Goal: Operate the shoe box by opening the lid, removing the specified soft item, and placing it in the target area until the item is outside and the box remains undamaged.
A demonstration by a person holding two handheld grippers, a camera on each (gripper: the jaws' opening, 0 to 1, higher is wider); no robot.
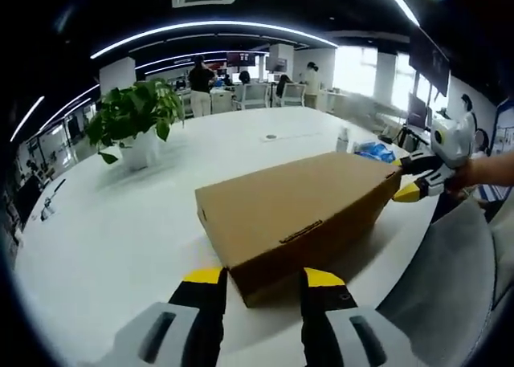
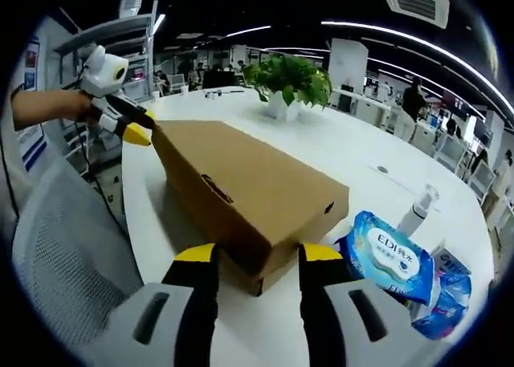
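The brown cardboard shoe box (image 1: 297,214) lies with its lid down on the white table (image 1: 120,238), near the table's edge. My left gripper (image 1: 263,280) is open, its yellow-tipped jaws flanking the box's near corner. My right gripper (image 1: 414,178) comes in from the right at the box's far end, one yellow tip against the corner. In the right gripper view the box (image 2: 249,198) runs away from me, and my right gripper (image 2: 259,258) stands open around its near end. My left gripper (image 2: 128,124), held by a hand, is at the far end.
A potted plant (image 1: 136,118) stands on the table beyond the box. A blue wet-wipes pack (image 2: 393,258) and a small pump bottle (image 2: 418,210) lie beside the box. A grey chair (image 2: 64,254) sits at the table edge. People stand far back in the office.
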